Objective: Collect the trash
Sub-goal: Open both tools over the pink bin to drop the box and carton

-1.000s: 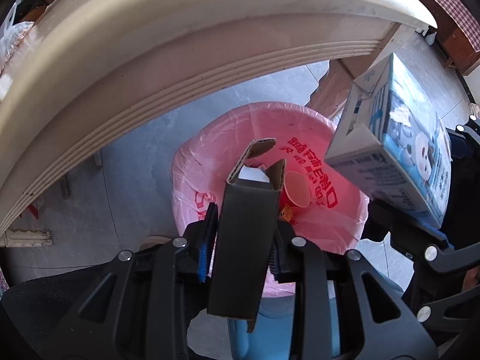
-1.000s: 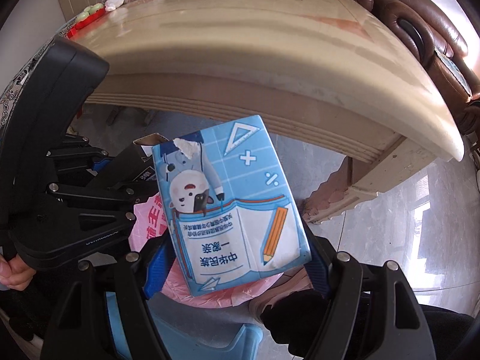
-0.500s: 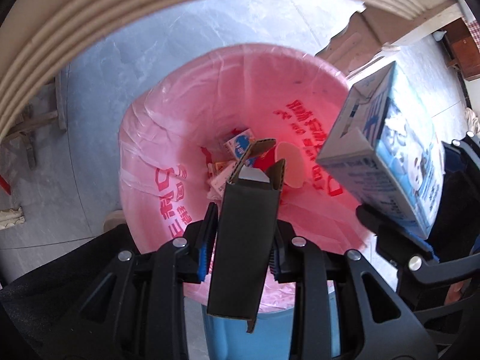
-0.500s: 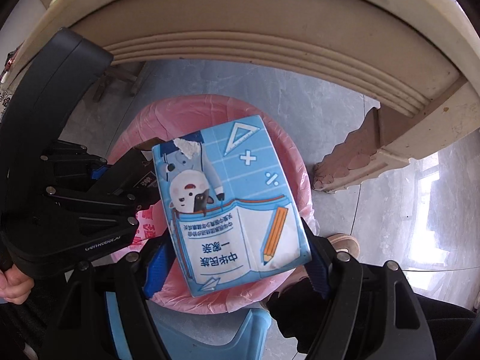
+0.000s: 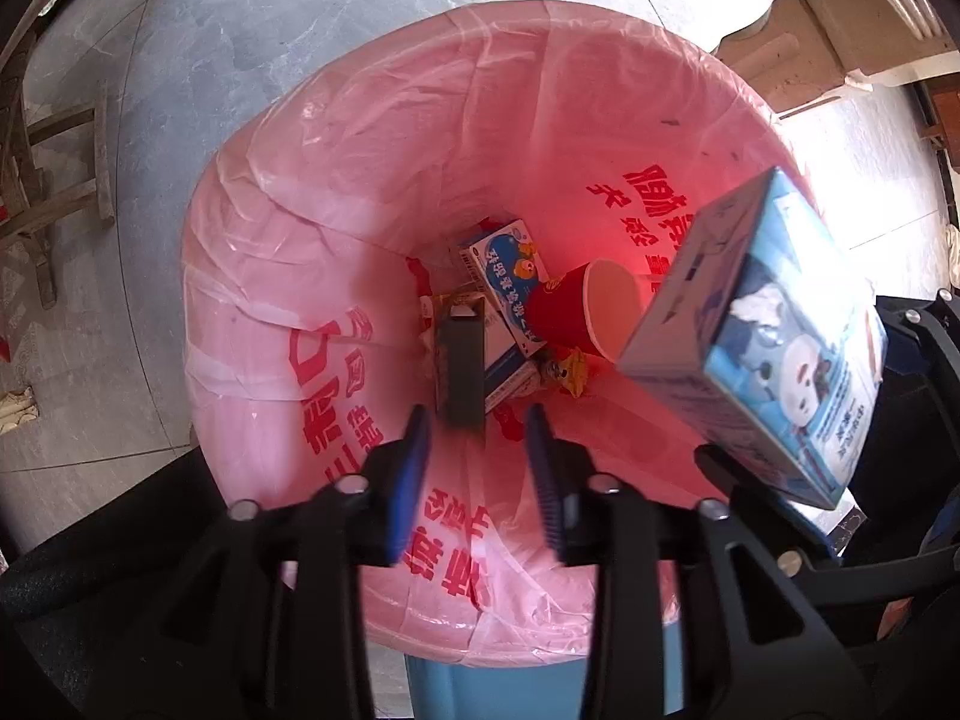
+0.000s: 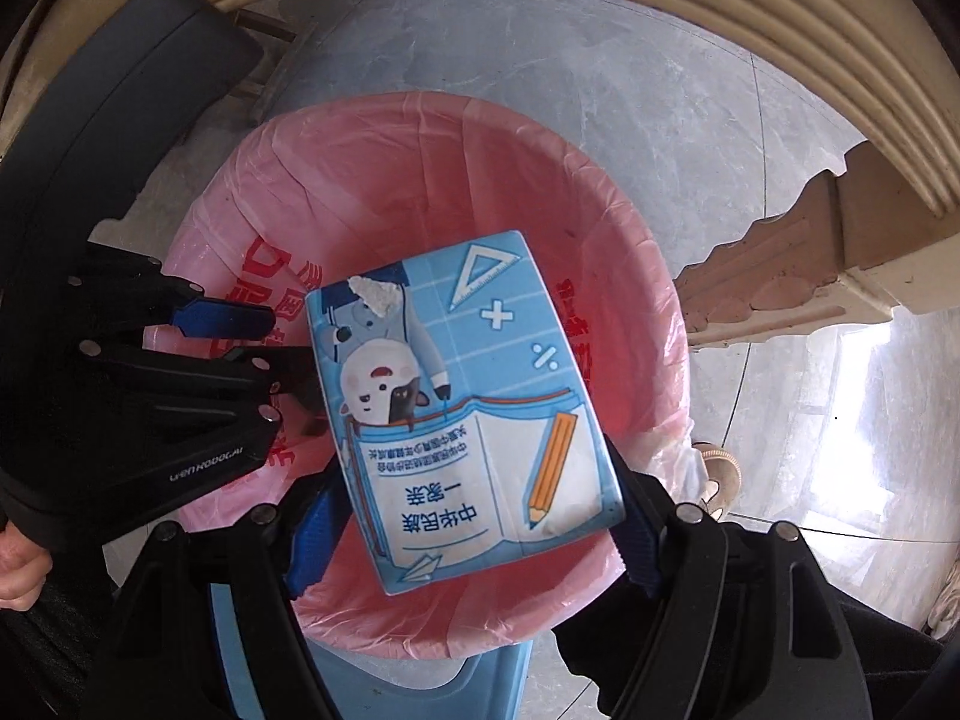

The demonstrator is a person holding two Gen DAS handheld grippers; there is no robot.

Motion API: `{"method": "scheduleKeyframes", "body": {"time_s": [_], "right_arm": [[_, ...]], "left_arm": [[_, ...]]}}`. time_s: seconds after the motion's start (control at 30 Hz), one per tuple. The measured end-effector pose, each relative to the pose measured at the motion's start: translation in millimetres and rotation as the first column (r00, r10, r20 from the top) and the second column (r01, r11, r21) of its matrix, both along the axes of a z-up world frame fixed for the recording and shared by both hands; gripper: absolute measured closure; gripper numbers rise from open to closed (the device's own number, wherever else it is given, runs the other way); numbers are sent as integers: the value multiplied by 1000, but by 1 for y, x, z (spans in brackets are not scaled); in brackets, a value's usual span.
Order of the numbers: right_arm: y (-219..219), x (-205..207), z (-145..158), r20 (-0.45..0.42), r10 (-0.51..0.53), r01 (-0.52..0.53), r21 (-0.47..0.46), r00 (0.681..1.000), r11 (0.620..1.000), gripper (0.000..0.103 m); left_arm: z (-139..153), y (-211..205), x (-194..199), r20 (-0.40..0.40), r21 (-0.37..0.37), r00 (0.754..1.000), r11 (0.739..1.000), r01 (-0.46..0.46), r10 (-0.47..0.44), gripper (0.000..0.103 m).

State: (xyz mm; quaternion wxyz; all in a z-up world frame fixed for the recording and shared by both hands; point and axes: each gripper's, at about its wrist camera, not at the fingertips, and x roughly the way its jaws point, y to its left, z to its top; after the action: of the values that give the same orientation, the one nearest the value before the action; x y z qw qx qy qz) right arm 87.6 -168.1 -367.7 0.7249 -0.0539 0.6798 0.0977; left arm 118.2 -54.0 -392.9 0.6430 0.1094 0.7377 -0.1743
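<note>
Two grippers hang over a pink-lined trash bin (image 5: 336, 138). Left gripper (image 5: 477, 456): jaws released, nothing between them. A dark cardboard sleeve (image 5: 461, 369), motion-blurred, long axis pointing down into the bin, sits just beyond them. Right gripper (image 6: 474, 531): jaws clenched on a glossy blue milk carton (image 6: 468, 402), print upside down, long axis toward frame top. Bottom litter includes a red paper cup (image 5: 585, 309); other pieces are partly hidden.

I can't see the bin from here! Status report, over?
Left tongs open, dark carton dropping into pink-bagged bin. Right tongs shut on blue carton above bin. Nothing in the way.
</note>
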Motion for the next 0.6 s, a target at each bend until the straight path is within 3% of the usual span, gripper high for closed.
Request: {"method": "scheduleKeyframes", "body": {"time_s": [0.07, 0.17, 0.3, 0.5, 0.6], "right_arm": [[7, -2, 1, -12, 8, -8, -10, 1000, 1000, 28], [5, -2, -2, -20, 7, -7, -36, 1000, 999, 26], [4, -2, -2, -19, 4, -5, -25, 1000, 1000, 20], [7, -2, 0, 6, 8, -8, -50, 1000, 999, 16], [10, -6, 15, 56, 9, -5, -74, 998, 997, 16]], "left_arm": [[-3, 0, 0, 15, 18, 1000, 1000, 6, -7, 50], [-7, 3, 4, -10, 42, 1000, 999, -16, 17, 38], [-8, 10, 10, -33, 23, 997, 998, -65, 66, 29], [8, 10, 7, 34, 46, 997, 996, -71, 69, 27], [16, 13, 6, 57, 44, 993, 994, -104, 102, 26]]}}
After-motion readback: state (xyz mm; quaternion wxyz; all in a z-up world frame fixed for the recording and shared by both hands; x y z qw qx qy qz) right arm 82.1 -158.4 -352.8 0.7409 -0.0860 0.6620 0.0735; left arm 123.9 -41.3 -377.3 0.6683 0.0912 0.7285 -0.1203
